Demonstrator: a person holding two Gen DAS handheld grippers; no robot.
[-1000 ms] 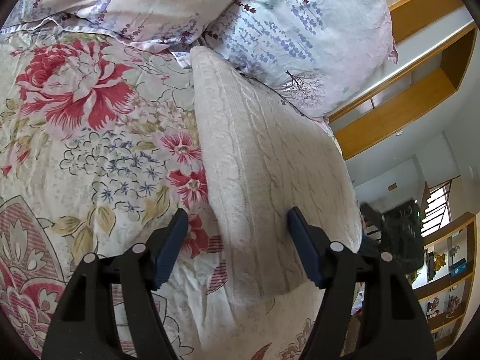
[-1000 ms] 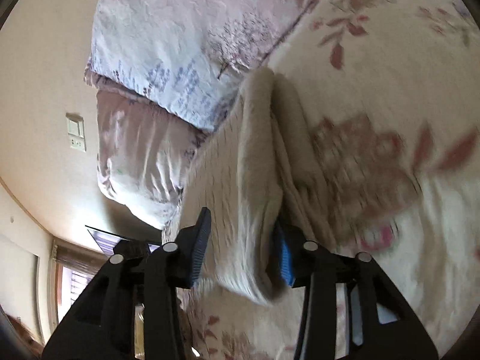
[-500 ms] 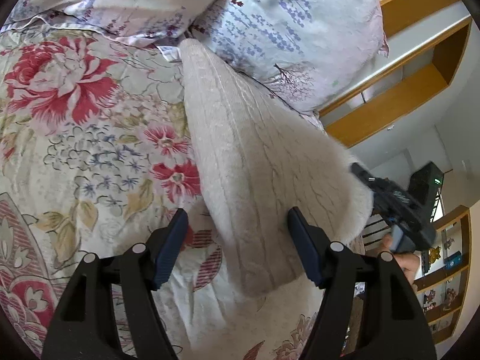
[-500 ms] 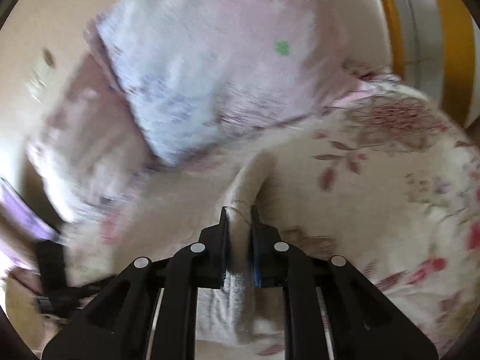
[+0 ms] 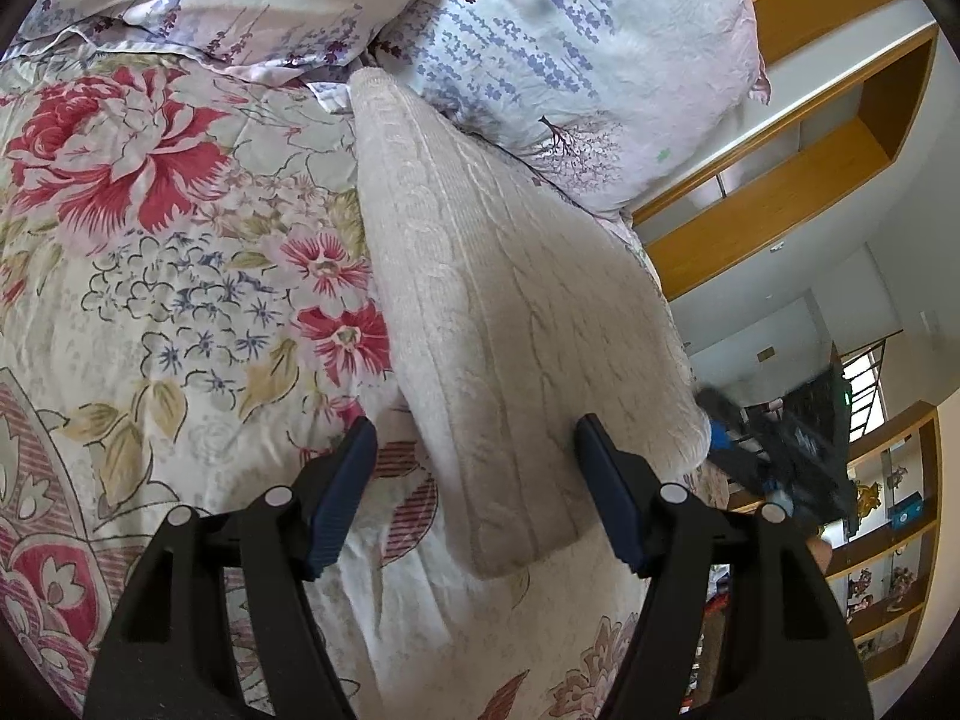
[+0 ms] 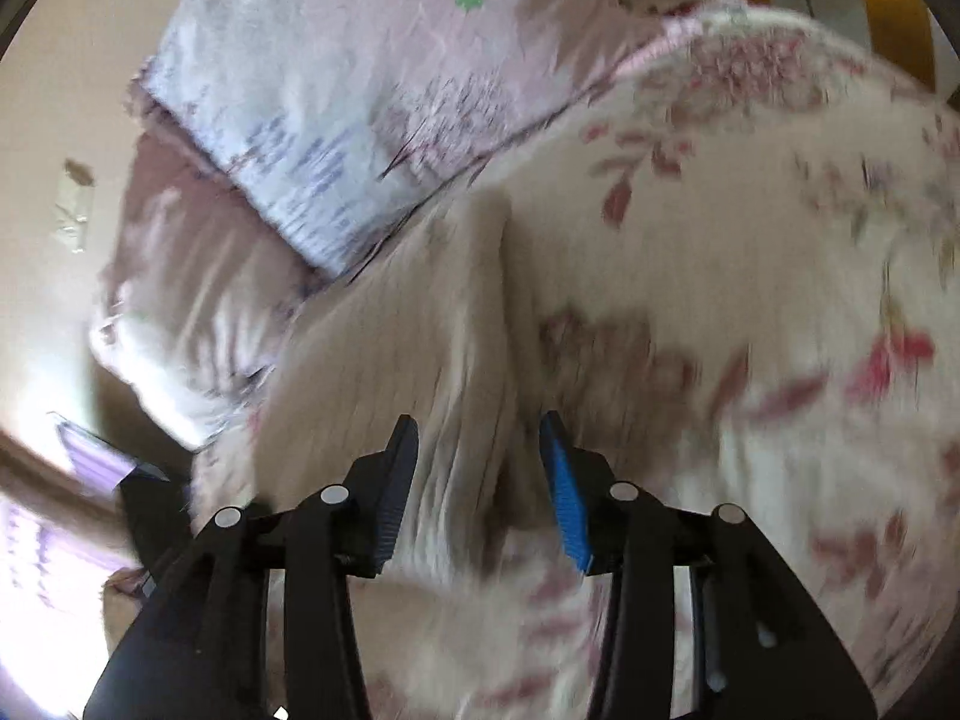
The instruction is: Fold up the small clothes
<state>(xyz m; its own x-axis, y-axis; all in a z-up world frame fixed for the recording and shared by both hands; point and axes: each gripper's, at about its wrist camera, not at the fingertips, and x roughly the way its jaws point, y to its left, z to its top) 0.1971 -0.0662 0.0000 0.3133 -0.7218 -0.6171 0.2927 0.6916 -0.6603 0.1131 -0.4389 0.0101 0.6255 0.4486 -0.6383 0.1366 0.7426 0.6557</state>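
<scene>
Lying folded on the flowery bed (image 5: pixel 150 312) by the pillows (image 5: pixel 576 54), the knit (image 5: pixel 498 300) sits between both grippers, the left gripper (image 5: pixel 474 498) spread wide and not pinching, the right gripper (image 6: pixel 480 480) opening to let it go.

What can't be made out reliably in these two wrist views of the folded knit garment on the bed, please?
- Right wrist view: motion blur smears the cream knit garment and floral bedspread; its layers cannot be counted.
- Left wrist view: the right gripper is blurred and partly hidden behind the garment's edge.
- Left wrist view: the shelf items are too small to identify.
- The garment's type is unclear; it is folded.
</scene>
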